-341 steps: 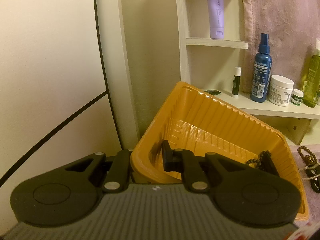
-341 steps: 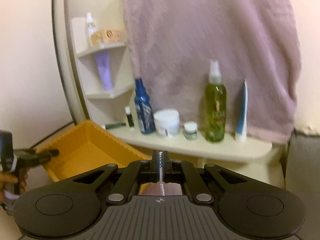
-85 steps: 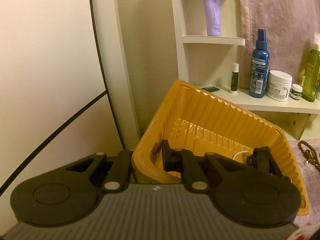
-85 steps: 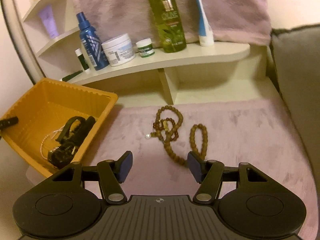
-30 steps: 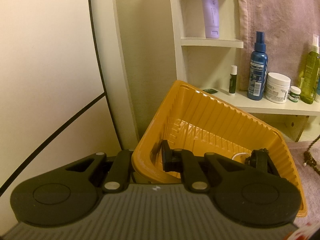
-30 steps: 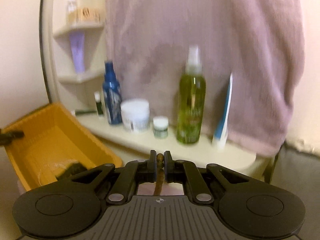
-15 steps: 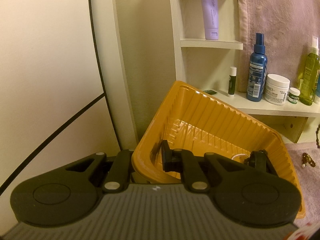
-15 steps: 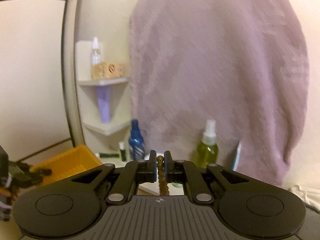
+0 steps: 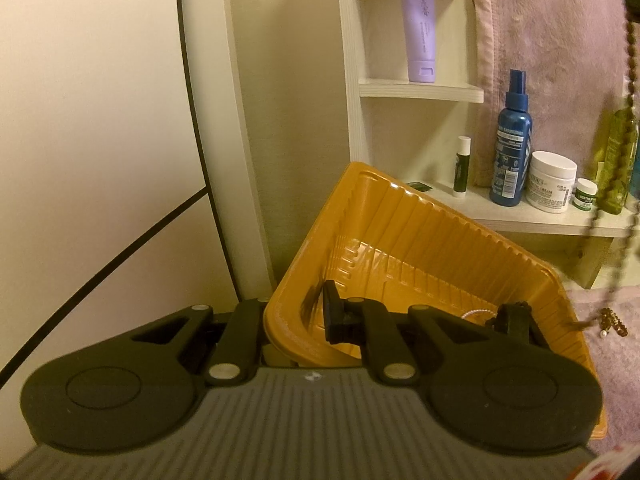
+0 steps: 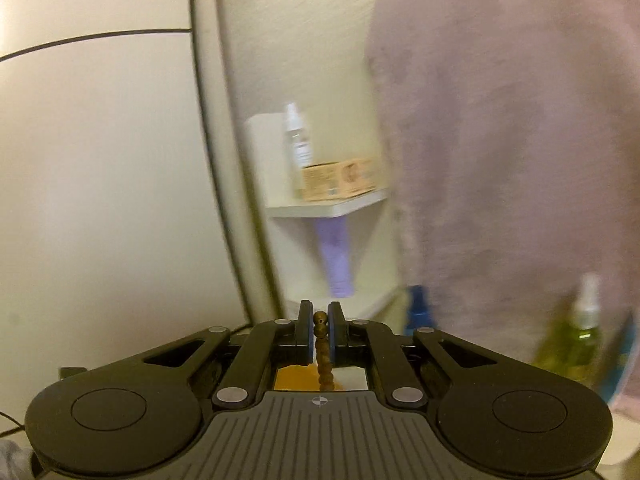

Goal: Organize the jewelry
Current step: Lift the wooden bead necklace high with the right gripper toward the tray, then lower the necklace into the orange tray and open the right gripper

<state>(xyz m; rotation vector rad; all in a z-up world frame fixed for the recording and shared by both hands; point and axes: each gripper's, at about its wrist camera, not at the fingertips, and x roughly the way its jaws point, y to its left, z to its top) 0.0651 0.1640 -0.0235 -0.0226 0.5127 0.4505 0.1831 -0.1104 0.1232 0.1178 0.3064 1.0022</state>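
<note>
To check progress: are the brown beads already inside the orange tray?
No, the beads hang in the air at the right of the tray, their lower end outside it.

Two grippers: the left gripper (image 9: 298, 322) and the right gripper (image 10: 319, 334). One orange tray (image 9: 440, 248). One brown bead necklace (image 9: 630, 60). One black bracelet (image 9: 516, 318) and one pearl strand (image 9: 476, 313) in the tray. On the shelves: two spray bottles, blue (image 9: 512, 140) and green (image 9: 618, 160); two jars, large (image 9: 551, 182) and small (image 9: 585, 195); one lavender tube (image 9: 418, 28); one lip balm stick (image 9: 462, 164).

Blurred bottles (image 10: 576, 332); necklace (image 9: 624, 216) top cropped
</note>
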